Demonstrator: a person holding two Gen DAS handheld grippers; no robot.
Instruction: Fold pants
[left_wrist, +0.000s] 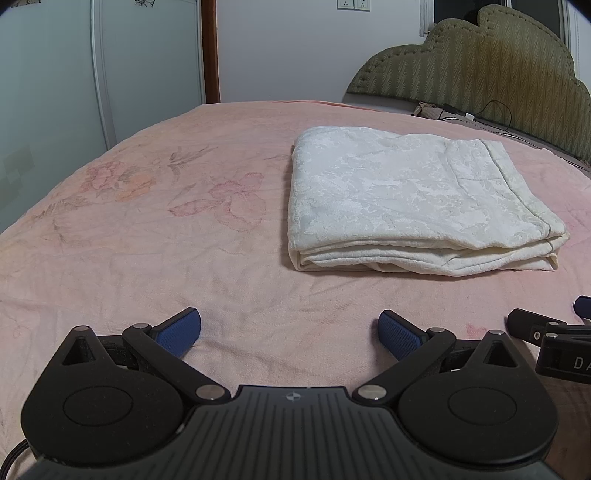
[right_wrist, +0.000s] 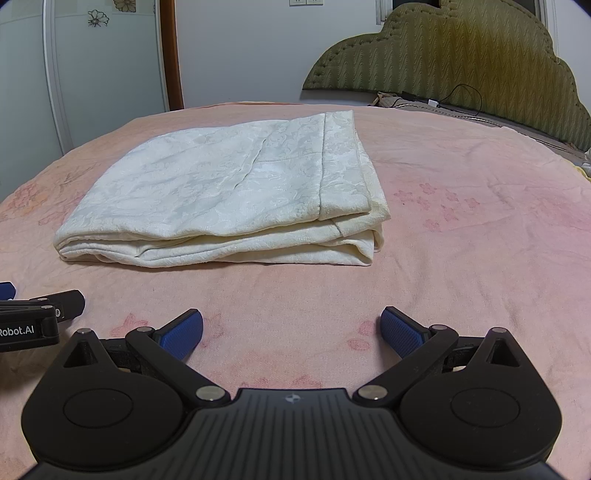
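Cream-white patterned pants (left_wrist: 413, 199) lie folded in a flat rectangular stack on the pink bed; in the right wrist view the pants (right_wrist: 229, 192) sit ahead and to the left. My left gripper (left_wrist: 290, 334) is open and empty, resting low over the sheet in front of the stack. My right gripper (right_wrist: 291, 334) is open and empty, also short of the stack. Each gripper shows at the edge of the other's view: the right gripper (left_wrist: 554, 332) and the left gripper (right_wrist: 37, 310).
The pink floral bedsheet (left_wrist: 147, 229) covers the bed. An olive padded headboard (left_wrist: 480, 70) stands at the far right with cables (left_wrist: 491, 110) at its base. A pale wardrobe (left_wrist: 74, 66) and a brown door frame (left_wrist: 210, 48) stand beyond the bed.
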